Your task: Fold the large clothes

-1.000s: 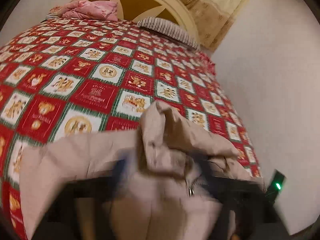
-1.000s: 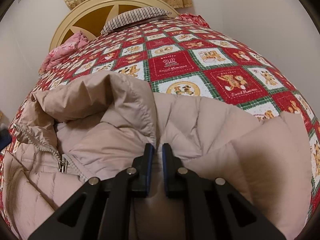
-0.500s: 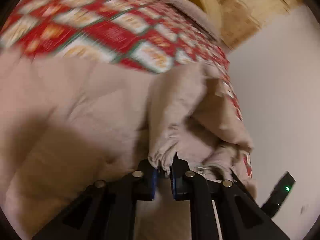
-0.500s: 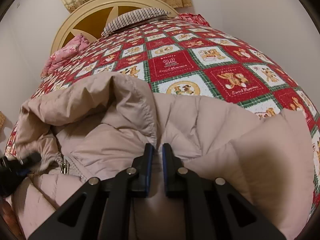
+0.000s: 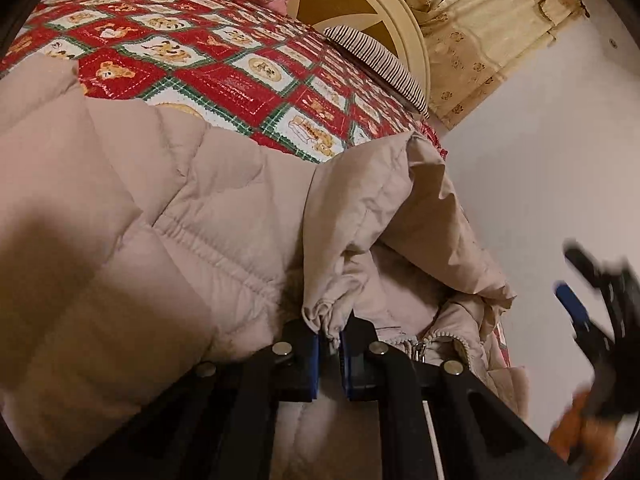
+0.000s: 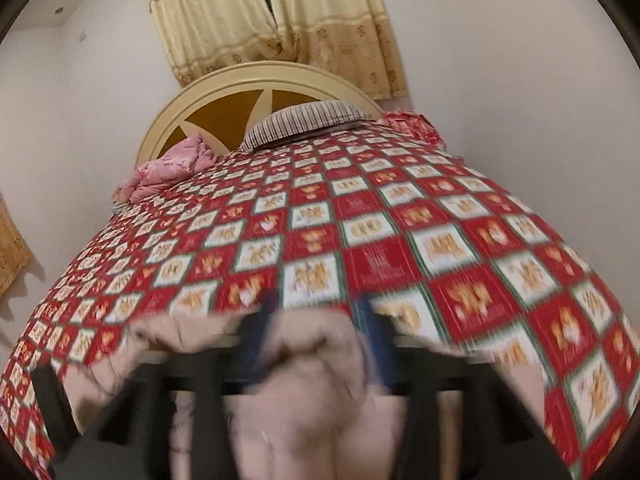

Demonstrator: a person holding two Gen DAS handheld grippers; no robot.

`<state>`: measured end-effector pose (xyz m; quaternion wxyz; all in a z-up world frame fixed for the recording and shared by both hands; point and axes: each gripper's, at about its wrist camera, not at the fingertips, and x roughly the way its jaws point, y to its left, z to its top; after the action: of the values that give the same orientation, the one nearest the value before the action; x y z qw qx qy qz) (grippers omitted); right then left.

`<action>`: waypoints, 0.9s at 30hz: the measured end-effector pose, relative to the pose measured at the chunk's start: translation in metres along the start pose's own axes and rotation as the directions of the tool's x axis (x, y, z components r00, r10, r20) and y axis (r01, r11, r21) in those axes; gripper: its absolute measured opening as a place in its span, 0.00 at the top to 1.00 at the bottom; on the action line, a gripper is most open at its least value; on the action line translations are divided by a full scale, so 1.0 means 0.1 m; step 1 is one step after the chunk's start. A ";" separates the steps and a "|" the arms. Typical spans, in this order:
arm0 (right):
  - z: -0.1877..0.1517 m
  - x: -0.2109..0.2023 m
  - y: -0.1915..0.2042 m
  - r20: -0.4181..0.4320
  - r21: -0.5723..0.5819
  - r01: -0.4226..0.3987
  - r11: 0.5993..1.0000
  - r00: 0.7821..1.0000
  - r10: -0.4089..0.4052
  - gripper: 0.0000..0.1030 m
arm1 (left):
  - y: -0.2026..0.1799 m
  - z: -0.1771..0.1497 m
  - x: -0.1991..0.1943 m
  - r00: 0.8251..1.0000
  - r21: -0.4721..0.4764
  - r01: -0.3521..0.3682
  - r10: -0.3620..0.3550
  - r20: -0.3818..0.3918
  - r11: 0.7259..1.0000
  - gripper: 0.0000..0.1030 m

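Note:
A beige padded jacket (image 5: 168,216) lies on the bed with its hood folded over and its zipper (image 5: 420,350) near my left fingers. My left gripper (image 5: 330,344) is shut on the gathered hem edge of the jacket. In the right wrist view, blurred by motion, my right gripper (image 6: 316,344) is open with its jaws wide apart, and a bunch of the jacket (image 6: 308,380) sits between and below them. The right gripper also shows blurred at the right edge of the left wrist view (image 5: 596,312).
The bed carries a red, green and white teddy-bear quilt (image 6: 360,232). A striped pillow (image 6: 308,120) and a pink bundle (image 6: 168,168) lie by the round cream headboard (image 6: 224,92). White walls and yellow curtains (image 6: 280,16) stand behind.
My left gripper has closed on the jacket's hem edge and holds it. My right gripper has opened, let go of the jacket and swung upward, so its view now tilts up the bed.

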<state>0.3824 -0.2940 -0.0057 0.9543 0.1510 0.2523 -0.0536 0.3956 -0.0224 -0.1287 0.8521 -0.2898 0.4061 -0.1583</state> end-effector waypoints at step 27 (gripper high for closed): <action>-0.90 0.69 0.13 -0.273 -0.028 -0.015 1.000 0.962 0.007 0.76 | -1.13 0.69 -0.45 0.998 0.272 -0.030 0.017 0.053 0.962 0.73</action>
<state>0.4027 -0.2555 -0.1110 0.9128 0.1443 0.3813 -0.0234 0.4178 -0.0630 0.0037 0.8956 -0.1686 0.3624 -0.1953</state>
